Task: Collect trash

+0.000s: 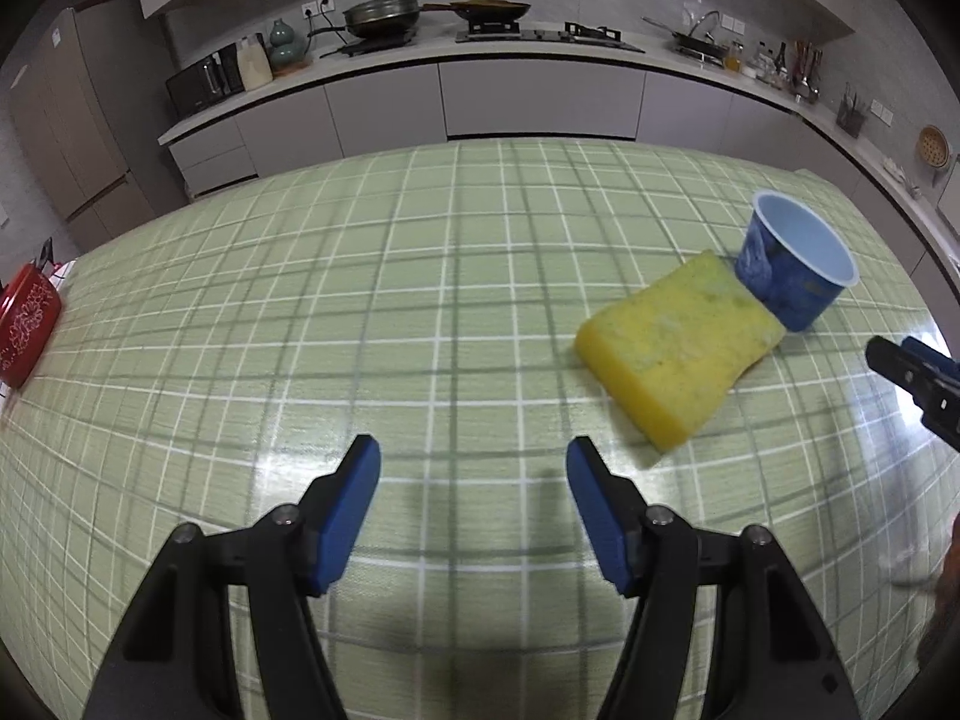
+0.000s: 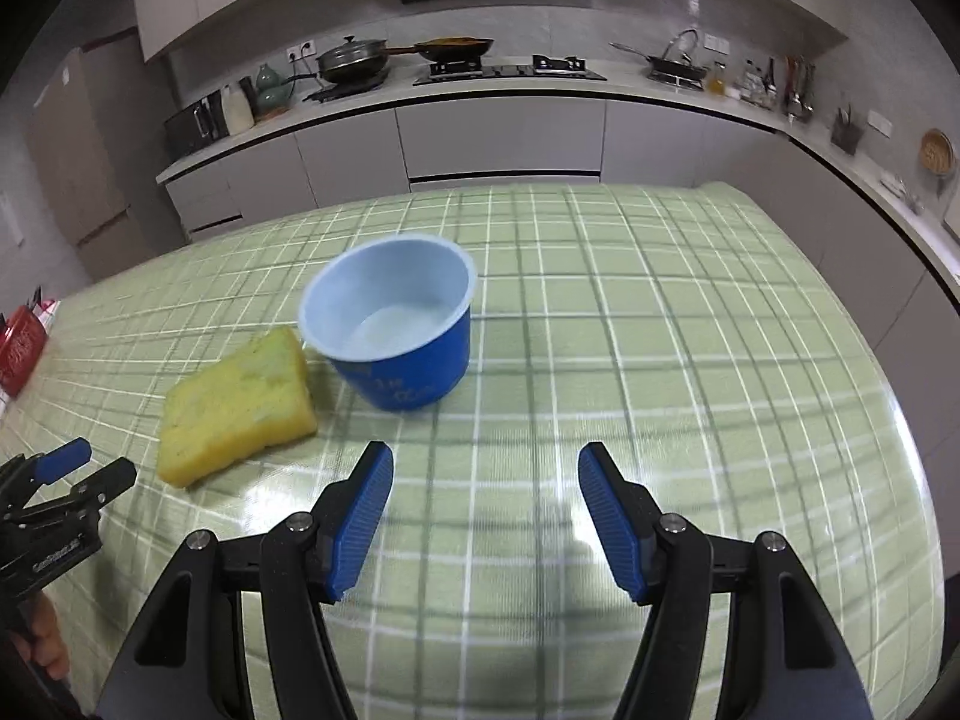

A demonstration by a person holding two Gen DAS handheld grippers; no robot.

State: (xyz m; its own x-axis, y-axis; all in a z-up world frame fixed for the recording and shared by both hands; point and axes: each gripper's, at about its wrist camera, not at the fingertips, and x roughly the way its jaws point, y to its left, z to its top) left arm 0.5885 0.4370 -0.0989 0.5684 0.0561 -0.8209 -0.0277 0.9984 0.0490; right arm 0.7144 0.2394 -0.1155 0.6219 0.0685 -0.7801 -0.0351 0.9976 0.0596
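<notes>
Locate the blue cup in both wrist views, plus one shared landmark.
Left wrist: blue cup at right, upright, behind the yellow sponge.
Right wrist: blue cup centre-left, beyond the open right gripper.
Shared landmark: the sponge beside the cup.

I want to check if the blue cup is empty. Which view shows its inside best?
The right wrist view: the blue cup stands near the middle, its mouth facing the camera, bottom visible and seemingly empty. The left wrist view shows the cup far right, behind the sponge, with only its inner wall visible.
</notes>
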